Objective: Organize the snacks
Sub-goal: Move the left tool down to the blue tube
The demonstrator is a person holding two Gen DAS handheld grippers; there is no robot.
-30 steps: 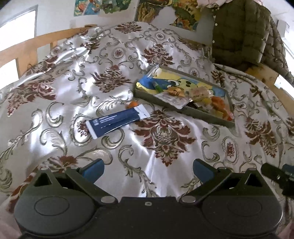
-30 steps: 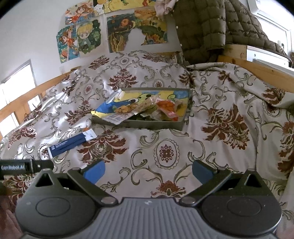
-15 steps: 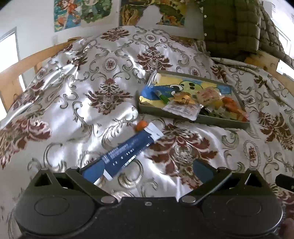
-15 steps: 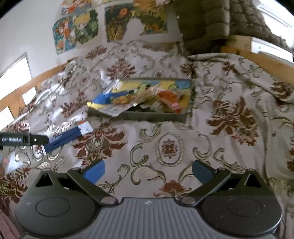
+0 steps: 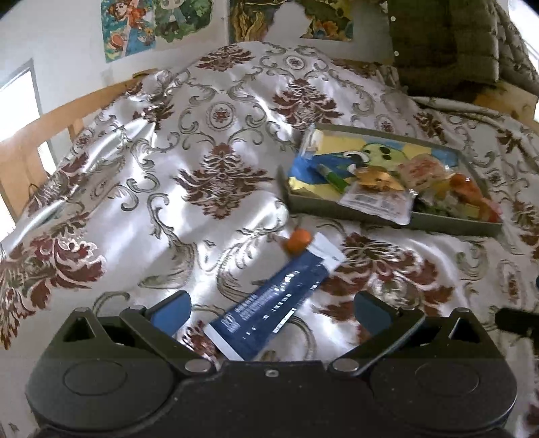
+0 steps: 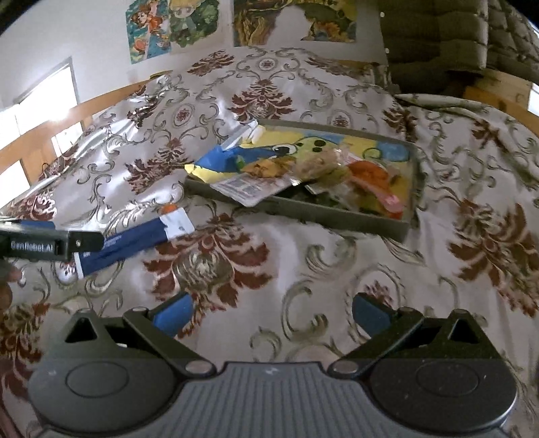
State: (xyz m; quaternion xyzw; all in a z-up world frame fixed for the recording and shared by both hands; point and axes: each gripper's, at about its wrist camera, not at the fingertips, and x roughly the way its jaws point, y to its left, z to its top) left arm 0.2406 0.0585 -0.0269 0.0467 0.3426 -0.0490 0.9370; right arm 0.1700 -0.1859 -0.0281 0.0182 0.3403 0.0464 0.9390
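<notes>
A long dark blue snack packet (image 5: 273, 300) with white ends lies on the patterned bedspread, its near end between the fingers of my open left gripper (image 5: 271, 308). A small orange candy (image 5: 296, 240) lies at its far end. A grey tray (image 5: 387, 219) holding several snack packets lies beyond, to the right. In the right wrist view the blue packet (image 6: 134, 241) is at the left, the tray (image 6: 337, 214) is ahead, and my left gripper's finger (image 6: 50, 245) reaches over the packet. My right gripper (image 6: 269, 311) is open and empty above the bedspread.
The bedspread (image 5: 219, 175) covers a bed with a wooden rail (image 5: 84, 101) at the left. A dark quilted jacket (image 5: 448, 43) hangs at the back right. Posters (image 5: 155, 23) hang on the wall. A window (image 6: 43, 97) is at the left.
My left gripper has moved forward and down to the blue packet, whose near end now lies between its fingers. My right gripper has moved forward toward the tray.
</notes>
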